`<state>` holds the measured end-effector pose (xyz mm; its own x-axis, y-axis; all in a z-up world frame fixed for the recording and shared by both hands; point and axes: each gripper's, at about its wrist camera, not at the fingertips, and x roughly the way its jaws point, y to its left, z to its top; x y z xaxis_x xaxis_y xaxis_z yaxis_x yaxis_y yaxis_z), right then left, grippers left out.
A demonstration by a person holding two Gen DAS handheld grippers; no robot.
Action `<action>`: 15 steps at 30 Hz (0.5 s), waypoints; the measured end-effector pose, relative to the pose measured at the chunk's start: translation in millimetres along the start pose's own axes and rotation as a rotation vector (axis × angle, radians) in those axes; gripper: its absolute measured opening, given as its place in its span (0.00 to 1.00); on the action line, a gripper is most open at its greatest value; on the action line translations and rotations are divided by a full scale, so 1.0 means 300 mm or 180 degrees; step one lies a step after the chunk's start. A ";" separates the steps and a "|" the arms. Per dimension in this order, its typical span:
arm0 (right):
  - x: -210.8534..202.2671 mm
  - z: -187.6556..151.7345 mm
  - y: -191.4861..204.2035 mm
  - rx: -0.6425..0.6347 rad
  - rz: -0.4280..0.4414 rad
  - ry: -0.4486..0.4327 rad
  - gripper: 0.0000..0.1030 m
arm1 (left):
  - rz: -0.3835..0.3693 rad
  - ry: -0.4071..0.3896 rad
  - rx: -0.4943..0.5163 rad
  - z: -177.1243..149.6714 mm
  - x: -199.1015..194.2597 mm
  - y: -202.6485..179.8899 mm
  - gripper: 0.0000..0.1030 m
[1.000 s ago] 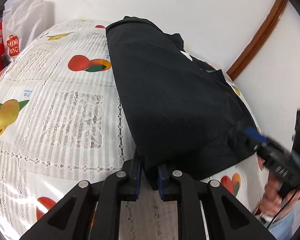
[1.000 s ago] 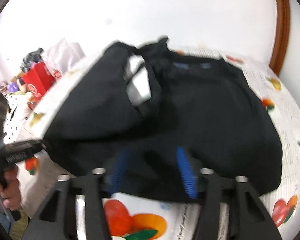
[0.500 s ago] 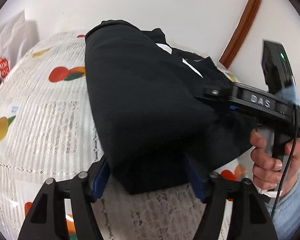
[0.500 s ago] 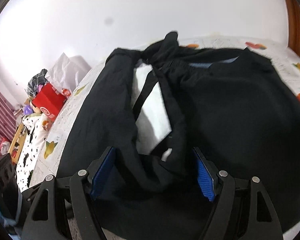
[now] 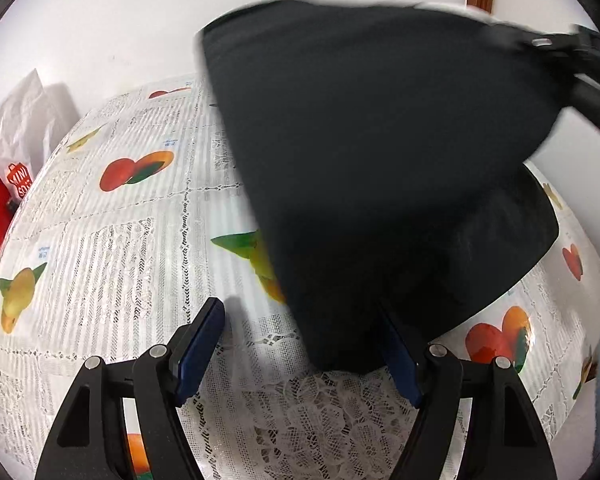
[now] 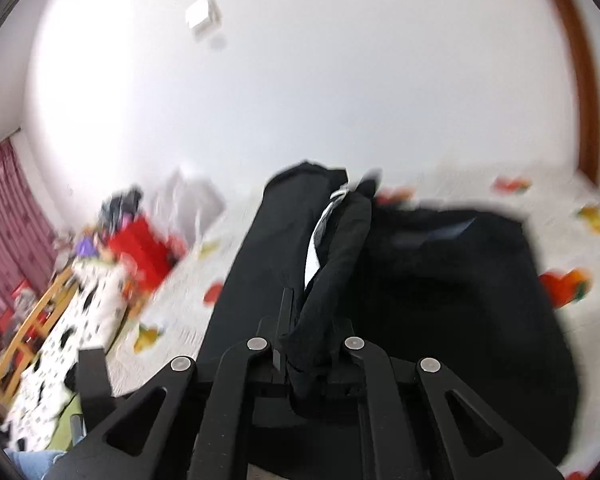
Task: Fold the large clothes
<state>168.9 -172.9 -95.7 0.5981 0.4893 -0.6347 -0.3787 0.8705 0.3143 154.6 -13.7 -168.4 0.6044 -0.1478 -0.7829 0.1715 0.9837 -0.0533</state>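
We see bright, even daylight on the white wall (image 6: 340, 80); fisheye bending and dark vignetting ring both views. Motion blur smears the right wrist view, and the black garment's (image 5: 380, 152) raised edge blurs.

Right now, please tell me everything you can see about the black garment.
The black garment looks like soft, matte knit cloth. The right gripper is shut on a bunched fold and lifts one side off the fruit-print tablecloth; the rest lies on it. A white patch shows between the folds. The left gripper is open, its right finger touching the near corner.
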 end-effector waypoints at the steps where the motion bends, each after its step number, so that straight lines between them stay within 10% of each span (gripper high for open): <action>1: -0.048 0.002 -0.019 -0.0015 -0.0075 -0.0140 0.08 | 0.0004 0.0010 0.0003 0.004 0.002 -0.001 0.72; 5: -0.174 -0.040 -0.149 0.0160 -0.0411 -0.0381 0.08 | 0.0020 0.0048 0.0153 0.020 0.021 -0.033 0.72; 11: -0.126 -0.205 -0.340 0.0623 -0.0873 0.0085 0.11 | -0.0010 0.0044 0.0205 0.025 0.021 -0.051 0.69; 15: -0.106 -0.237 -0.374 0.0813 -0.0891 0.0173 0.29 | -0.0275 -0.0016 0.0147 0.027 0.002 -0.054 0.68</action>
<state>142.1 -289.8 -161.1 0.6125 0.2331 -0.7553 -0.0136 0.9585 0.2848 158.6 -30.6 -163.1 0.5898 -0.2325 -0.7734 0.2588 0.9616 -0.0917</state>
